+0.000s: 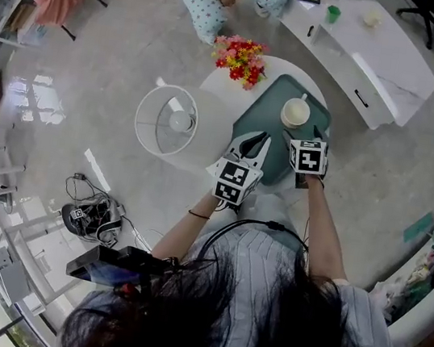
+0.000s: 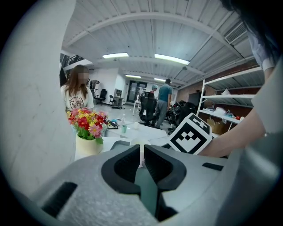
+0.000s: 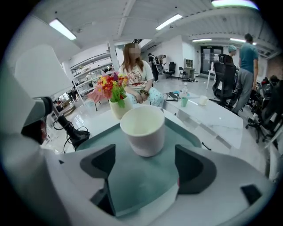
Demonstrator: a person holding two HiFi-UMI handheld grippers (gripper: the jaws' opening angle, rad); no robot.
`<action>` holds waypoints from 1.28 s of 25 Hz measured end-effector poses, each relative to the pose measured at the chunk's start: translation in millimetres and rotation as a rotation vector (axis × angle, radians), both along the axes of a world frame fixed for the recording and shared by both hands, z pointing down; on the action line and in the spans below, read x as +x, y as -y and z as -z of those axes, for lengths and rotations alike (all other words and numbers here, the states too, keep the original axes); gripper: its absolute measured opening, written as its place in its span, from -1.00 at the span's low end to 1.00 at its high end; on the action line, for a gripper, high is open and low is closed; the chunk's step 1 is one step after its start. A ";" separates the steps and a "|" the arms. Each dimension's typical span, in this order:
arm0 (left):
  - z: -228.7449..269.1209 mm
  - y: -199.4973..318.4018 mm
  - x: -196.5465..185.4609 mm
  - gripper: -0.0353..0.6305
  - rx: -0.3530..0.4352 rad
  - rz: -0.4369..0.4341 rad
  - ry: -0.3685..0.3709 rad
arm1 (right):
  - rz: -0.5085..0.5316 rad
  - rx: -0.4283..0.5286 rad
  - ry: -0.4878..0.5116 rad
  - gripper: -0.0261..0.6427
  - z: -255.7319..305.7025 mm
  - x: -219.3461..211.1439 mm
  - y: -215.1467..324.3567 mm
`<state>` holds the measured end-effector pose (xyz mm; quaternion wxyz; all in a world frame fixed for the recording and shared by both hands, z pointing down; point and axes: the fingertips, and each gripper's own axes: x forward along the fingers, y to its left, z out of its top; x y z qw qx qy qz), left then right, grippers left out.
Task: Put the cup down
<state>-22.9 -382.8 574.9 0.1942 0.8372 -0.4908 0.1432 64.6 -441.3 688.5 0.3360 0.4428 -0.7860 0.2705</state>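
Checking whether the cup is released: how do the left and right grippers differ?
The left gripper's jaws are almost together with nothing between them; the right gripper's jaws stand wide apart. The white cup stands upright on the green tray just beyond the right gripper, ungripped; it is farther from the left gripper. Both point toward the cup.

The head view looks steeply down on the green tray point(image 1: 272, 105). Both gripper views skim low and close across it, sharing the flowers point(image 3: 110, 88) beyond.
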 end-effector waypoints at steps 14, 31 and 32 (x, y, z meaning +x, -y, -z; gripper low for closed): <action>20.2 -25.0 -0.4 -0.78 0.044 -0.072 0.000 | -0.080 0.080 0.113 0.28 49.9 -13.4 -29.6; 47.9 -100.4 -28.4 -0.78 0.085 -0.145 -0.020 | -0.291 0.208 0.201 -0.52 103.4 -21.3 -112.7; 47.8 -106.1 -32.2 -0.78 0.081 -0.149 -0.021 | -0.301 0.211 0.203 -0.54 104.8 -23.3 -119.6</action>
